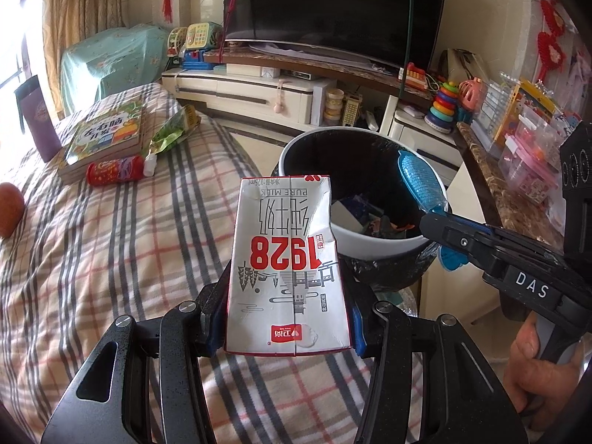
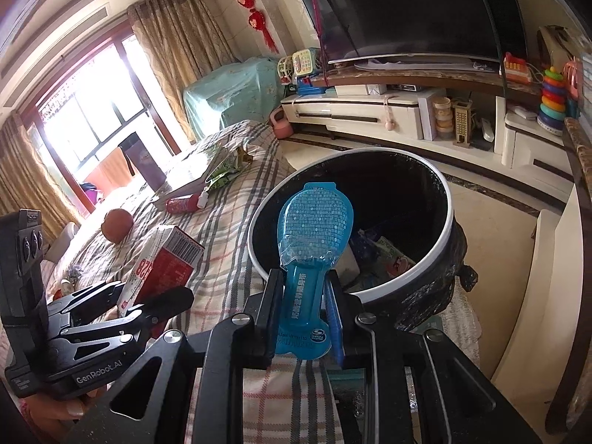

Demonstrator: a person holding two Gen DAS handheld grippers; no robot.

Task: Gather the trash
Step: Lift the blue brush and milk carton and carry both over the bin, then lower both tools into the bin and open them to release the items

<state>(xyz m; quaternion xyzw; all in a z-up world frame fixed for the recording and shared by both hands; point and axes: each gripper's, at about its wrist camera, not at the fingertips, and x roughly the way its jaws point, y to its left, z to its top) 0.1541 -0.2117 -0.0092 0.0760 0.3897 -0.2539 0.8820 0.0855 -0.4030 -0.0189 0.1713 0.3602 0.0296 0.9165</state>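
the left gripper [image 1: 288,327] pinches the lower sides of a creased milk carton [image 1: 286,270], held above the plaid tablecloth [image 1: 111,259] just left of the trash bin [image 1: 384,244]. the carton looks light and crushable, likely empty; a side grip suits it. the right gripper [image 2: 301,318] pinches the narrow neck of a blue plastic blister pack [image 2: 314,222], held over the bin's near rim; thin, springy, possibly slippery. the bin's contents are dim and hard to make out. far left, a red can [image 1: 114,170] and green wrapper [image 1: 174,133] remain.
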